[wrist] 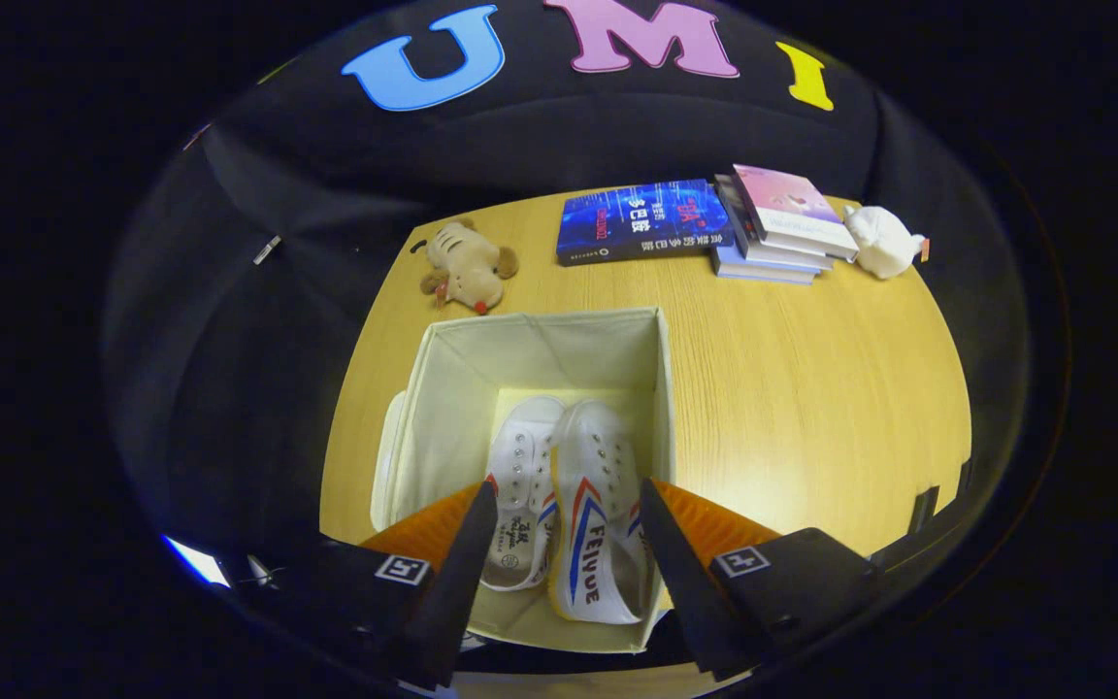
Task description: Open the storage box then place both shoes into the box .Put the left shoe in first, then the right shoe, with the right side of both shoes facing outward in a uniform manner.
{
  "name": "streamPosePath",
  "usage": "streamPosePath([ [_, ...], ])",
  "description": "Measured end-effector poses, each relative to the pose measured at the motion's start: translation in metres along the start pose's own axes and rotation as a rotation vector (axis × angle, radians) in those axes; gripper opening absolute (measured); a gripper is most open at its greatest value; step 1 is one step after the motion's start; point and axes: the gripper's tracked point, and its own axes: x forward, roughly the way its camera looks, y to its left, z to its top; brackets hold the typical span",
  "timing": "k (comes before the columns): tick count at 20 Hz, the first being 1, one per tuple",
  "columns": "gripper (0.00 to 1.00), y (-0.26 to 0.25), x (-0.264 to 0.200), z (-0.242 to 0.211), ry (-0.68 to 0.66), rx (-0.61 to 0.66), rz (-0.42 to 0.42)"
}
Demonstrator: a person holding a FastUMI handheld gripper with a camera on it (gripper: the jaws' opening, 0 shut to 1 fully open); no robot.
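At the bottom of the frame, the gripper point(564, 505) hangs over an open box point(443, 408), its two fingers spread wide and holding nothing. Neither finger visibly touches the shoes or the box; whether the tips brush the fabric wall cannot be told from this angle.

Two shoes lie side by side inside the box, in the gap between the fingers and just ahead of them, toes pointing toward the top of the frame. One shoe point(523, 505) sits left of centre, close by the left-hand finger; the other shoe point(596, 515) lies against it, nearer the right-hand finger, its striped side turned up toward the camera. Both are white canvas with red and blue chevrons.

One box stands on the counter point(811, 408), a pale fabric cube with its top open. A pale panel, perhaps its lid point(386, 456), shows flat against the box's left wall, though that is hard to make out.

Beyond the box, toward the top of the frame, rest one brown plush toy point(467, 267) at upper left, one blue book point(641, 221) lying flat at upper centre, a stack of books point(777, 228) touching its right edge, and one white plush toy point(881, 243) just beside the stack at upper right.
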Motion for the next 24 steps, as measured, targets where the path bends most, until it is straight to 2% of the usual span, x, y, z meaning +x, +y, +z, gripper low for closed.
streamPosePath([
  [1, 0.96, -0.004, -0.004, 0.003, -0.021, -0.006, -0.006],
  [3, 0.99, -0.016, -0.015, 0.016, -0.075, -0.007, -0.017],
  [12, 0.99, -0.098, -0.080, 0.084, -0.380, -0.024, -0.105],
  [17, 0.99, -0.148, -0.141, 0.140, -0.651, -0.063, -0.076],
  [19, 0.99, -0.184, -0.184, 0.172, -0.748, -0.101, -0.082],
  [20, 0.99, -0.199, -0.197, 0.182, -0.778, -0.117, -0.083],
  [21, 0.99, -0.204, -0.188, 0.177, -0.802, -0.133, -0.076],
  [22, 0.98, -0.224, -0.209, 0.190, -0.826, -0.151, -0.068],
  [24, 0.99, -0.247, -0.222, 0.200, -0.874, -0.191, -0.048],
])
